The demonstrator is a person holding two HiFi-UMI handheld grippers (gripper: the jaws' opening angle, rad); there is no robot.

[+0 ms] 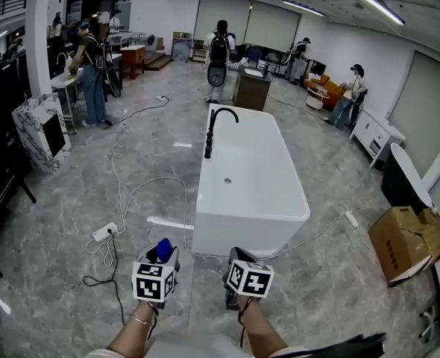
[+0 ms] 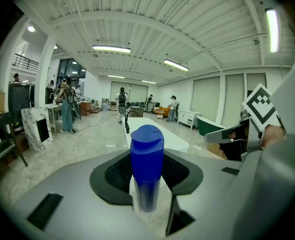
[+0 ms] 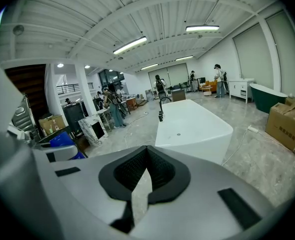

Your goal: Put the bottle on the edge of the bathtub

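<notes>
A blue bottle (image 2: 146, 166) with a blue cap stands upright between the pads of my left gripper (image 2: 147, 155), which is shut on it. In the head view the bottle (image 1: 160, 250) shows above the left gripper (image 1: 159, 268), over the floor short of the tub's near end. The white freestanding bathtub (image 1: 246, 177) lies ahead, with a black faucet (image 1: 214, 129) on its left rim. My right gripper (image 1: 239, 267) is beside the left one. Its jaws (image 3: 147, 148) meet at the tips with nothing between them. The bathtub (image 3: 192, 126) shows beyond them.
A power strip (image 1: 104, 233) and cables lie on the marble floor left of the tub. A cardboard box (image 1: 403, 241) and a dark tub (image 1: 403, 177) stand at the right. A marble-patterned cabinet (image 1: 41, 133) is at the left. Several people work further back.
</notes>
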